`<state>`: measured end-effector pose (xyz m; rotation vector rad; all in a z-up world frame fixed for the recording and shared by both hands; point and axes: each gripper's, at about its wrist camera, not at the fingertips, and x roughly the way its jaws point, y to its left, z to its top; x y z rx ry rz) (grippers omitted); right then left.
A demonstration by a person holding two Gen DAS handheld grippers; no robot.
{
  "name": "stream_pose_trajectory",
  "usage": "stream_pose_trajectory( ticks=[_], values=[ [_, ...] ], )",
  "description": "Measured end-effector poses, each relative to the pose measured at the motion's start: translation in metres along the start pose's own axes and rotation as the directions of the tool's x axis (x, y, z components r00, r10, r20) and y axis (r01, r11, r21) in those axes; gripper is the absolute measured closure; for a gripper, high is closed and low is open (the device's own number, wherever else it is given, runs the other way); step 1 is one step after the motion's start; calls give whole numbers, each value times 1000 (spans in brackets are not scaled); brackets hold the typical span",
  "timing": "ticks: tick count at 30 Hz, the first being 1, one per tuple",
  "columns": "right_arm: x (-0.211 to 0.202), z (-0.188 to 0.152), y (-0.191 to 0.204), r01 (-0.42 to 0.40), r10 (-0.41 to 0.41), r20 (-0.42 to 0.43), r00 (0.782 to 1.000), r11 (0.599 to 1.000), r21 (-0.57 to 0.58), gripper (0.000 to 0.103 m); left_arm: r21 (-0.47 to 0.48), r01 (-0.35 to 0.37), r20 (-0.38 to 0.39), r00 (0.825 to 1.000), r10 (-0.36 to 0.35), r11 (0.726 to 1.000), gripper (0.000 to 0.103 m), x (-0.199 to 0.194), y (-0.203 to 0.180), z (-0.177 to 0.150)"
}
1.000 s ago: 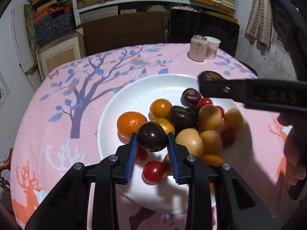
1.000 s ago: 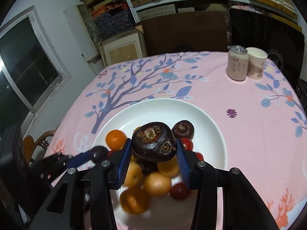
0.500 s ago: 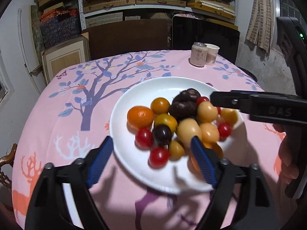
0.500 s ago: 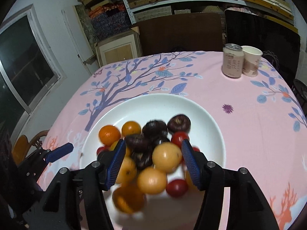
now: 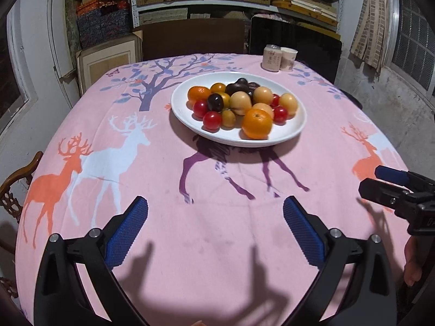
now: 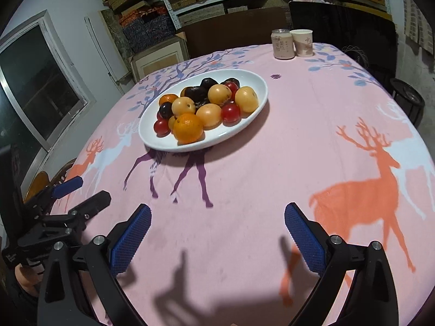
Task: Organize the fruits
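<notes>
A white plate (image 5: 295, 129) sits on the pink deer-print tablecloth, piled with fruit: oranges (image 5: 257, 123), red cherry tomatoes (image 5: 212, 120), yellow fruits (image 5: 240, 99) and dark purple fruits (image 5: 215, 102). The plate also shows in the right wrist view (image 6: 152, 135) with an orange (image 6: 188, 127) in front. My left gripper (image 5: 214, 233) is open and empty, well back from the plate near the table's front. My right gripper (image 6: 217, 237) is open and empty, also back from the plate. Each gripper shows at the edge of the other's view.
A drink can (image 5: 271, 57) and a paper cup (image 5: 288, 58) stand at the table's far right edge. Dark chairs (image 5: 296, 43) and shelves of boxes lie beyond the table. A wooden chair (image 5: 13, 184) stands at the left.
Both grippers let go of their dark fruits onto the plate, opened wide, and pulled back toward the table's front edge.
</notes>
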<state>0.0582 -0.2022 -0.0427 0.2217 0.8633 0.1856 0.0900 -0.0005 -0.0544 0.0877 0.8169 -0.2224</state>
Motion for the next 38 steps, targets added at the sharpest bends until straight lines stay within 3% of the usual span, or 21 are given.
stream_pose_trajectory(
  ticks=[4, 8, 18, 26, 34, 38],
  values=[
    [-45, -8, 6, -4, 5, 72, 997, 1000, -14, 4, -13, -1, 68, 998, 2, 1000, 5, -43, -8, -6],
    [-78, -16, 9, -50, 50, 112, 992, 999, -2, 4, -22, -88, 111, 990, 90, 996, 5, -78, -18, -11],
    [-100, -32, 16, -20, 26, 152, 988, 999, -38, 4, -26, -136, 199, 970, 139, 990, 5, -124, -25, -14],
    [-98, -35, 20, -27, 34, 144, 989, 998, -51, 4, -19, -143, 237, 961, 143, 990, 5, -132, -27, -13],
    [-95, -36, 20, -28, 34, 144, 989, 999, -44, 4, -1, -96, 213, 972, 94, 995, 5, -126, -28, -13],
    [-95, -35, 20, -27, 33, 142, 989, 999, -47, 4, -3, -114, 223, 968, 112, 993, 5, -126, -27, -13]
  ],
)
